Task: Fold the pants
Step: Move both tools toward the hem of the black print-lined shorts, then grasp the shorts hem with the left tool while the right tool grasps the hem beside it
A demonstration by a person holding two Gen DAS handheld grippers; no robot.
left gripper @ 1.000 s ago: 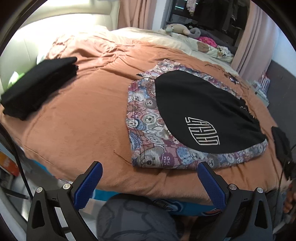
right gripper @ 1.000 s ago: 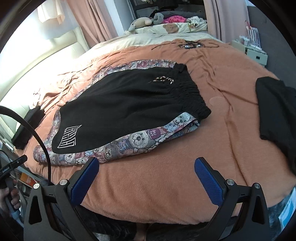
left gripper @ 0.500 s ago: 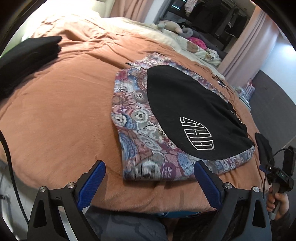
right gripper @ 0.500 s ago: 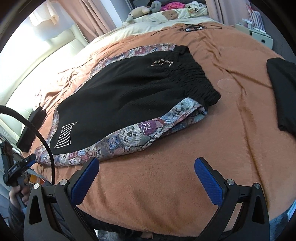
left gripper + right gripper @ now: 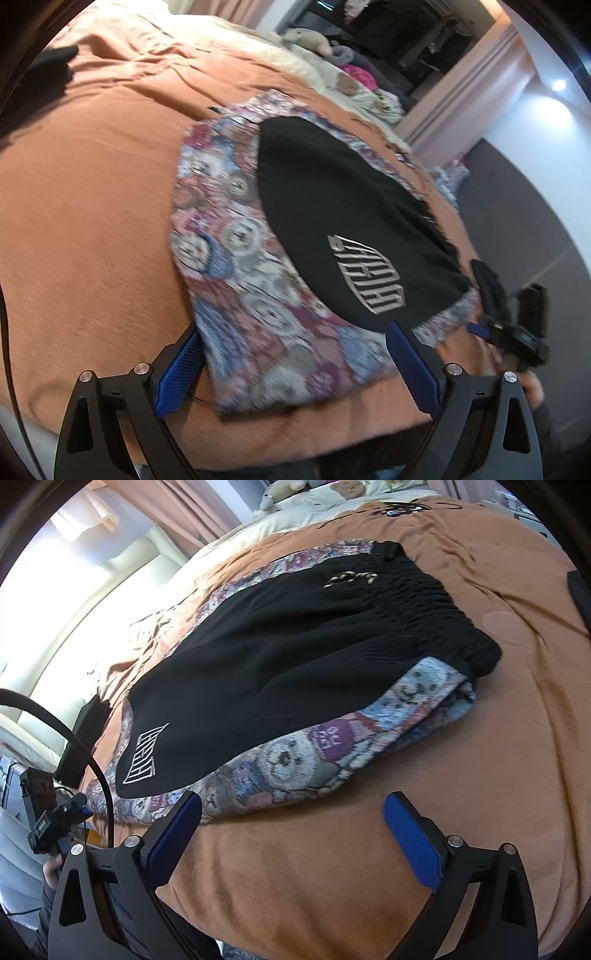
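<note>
Both grippers (image 5: 293, 360) (image 5: 293, 829) lower and nearer the pants (image 5: 280, 302), jaws wide.

Pants (image 5: 332, 206): black panel matt, fine ribbed knit; logo (image 5: 369, 273) pale stitched thread; side panels (image 5: 251, 280) coarse woven cloth, bear print. Waistband (image 5: 436, 605) black, gathered, puckered. Blanket (image 5: 92, 192) orange, soft matt fleece, creased. Left gripper (image 5: 293, 365): arms matt black plastic, pads (image 5: 181, 369) blue, dimpled texture, screws (image 5: 142, 368) shiny metal. Right gripper (image 5: 293, 834) same finish.
</note>
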